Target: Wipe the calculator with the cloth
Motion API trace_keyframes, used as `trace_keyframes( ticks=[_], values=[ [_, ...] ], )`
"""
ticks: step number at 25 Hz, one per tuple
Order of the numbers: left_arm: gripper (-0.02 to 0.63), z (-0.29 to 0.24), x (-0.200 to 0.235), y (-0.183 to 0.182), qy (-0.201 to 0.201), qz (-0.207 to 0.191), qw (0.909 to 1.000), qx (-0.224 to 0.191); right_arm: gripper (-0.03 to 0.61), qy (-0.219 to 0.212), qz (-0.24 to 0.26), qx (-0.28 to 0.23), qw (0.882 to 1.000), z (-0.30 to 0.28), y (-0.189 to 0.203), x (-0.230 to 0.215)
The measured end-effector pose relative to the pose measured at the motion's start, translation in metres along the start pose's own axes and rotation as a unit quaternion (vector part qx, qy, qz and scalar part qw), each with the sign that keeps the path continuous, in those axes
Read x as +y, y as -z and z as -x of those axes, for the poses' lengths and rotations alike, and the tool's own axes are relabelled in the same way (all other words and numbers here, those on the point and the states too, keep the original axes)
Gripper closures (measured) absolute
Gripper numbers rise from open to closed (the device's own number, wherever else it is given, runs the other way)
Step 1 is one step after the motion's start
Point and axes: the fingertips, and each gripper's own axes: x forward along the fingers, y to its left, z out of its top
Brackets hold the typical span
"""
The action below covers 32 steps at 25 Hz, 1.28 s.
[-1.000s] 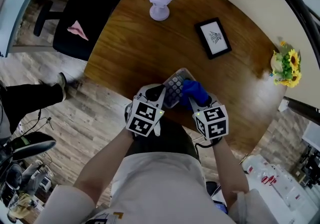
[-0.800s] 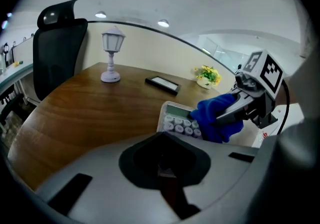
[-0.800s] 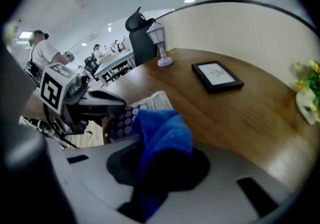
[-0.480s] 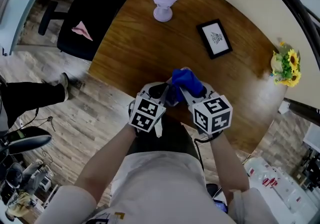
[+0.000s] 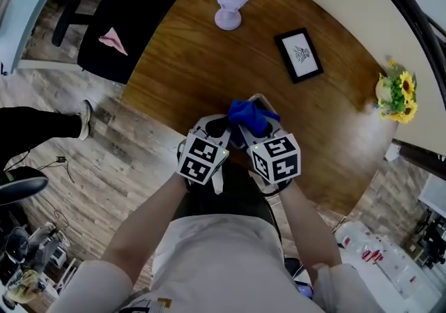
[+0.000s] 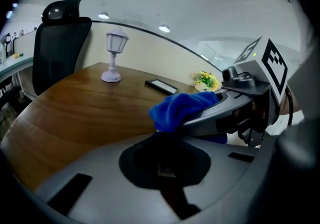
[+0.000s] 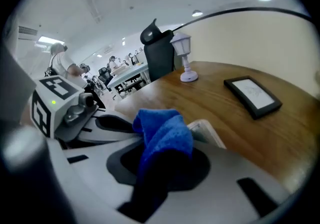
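Mid-wipe: right tool (image 7: 164,167) pinching the cloth (image 7: 166,135) against the calculator (image 7: 206,132) the left tool (image 6: 162,163) clamps; next, sweep across

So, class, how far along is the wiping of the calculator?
Done: the right gripper grips the cloth, and the left gripper seems to hold the calculator. In hand: the cloth sits bunched over the calculator, only a pale corner showing. Left: more strokes, probably; whether the keys are clean can't be seen.
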Motion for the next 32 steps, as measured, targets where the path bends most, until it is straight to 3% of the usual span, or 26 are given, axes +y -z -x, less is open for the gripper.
trace_keyframes(
  ticks=[4, 9, 11, 14, 17, 26, 32],
  values=[
    [0.611, 0.000, -0.001, 0.000, 0.004, 0.000, 1.0000, -0.009, 0.492, -0.007, -0.005, 0.022, 1.000, 0.012, 0.017, -0.003],
    [0.609, 0.002, -0.002, -0.004, 0.011, 0.005, 0.9998, -0.018, 0.496, 0.022, -0.008, 0.061, 0.998, 0.034, 0.050, -0.017],
    [0.610, 0.002, -0.001, -0.003, 0.010, 0.004, 0.9998, -0.017, 0.497, 0.030, -0.037, 0.083, 0.995, 0.040, 0.070, -0.027],
    [0.609, 0.001, -0.001, 0.001, 0.016, 0.010, 0.9998, -0.006, 0.497, 0.023, -0.120, 0.081, 0.989, 0.046, 0.088, -0.040],
    [0.611, 0.003, -0.002, 0.000, 0.021, 0.002, 0.9998, -0.001, 0.497, 0.014, -0.138, 0.059, 0.989, 0.055, 0.074, -0.038],
    [0.611, 0.022, 0.002, 0.014, 0.035, 0.011, 0.9993, 0.008, 0.497, -0.033, -0.078, -0.029, 0.996, 0.045, -0.023, 0.010],
    [0.611, 0.018, 0.011, 0.014, 0.028, 0.030, 0.9991, 0.008, 0.495, -0.047, -0.061, 0.011, 0.997, -0.001, -0.013, 0.025]
  ],
)
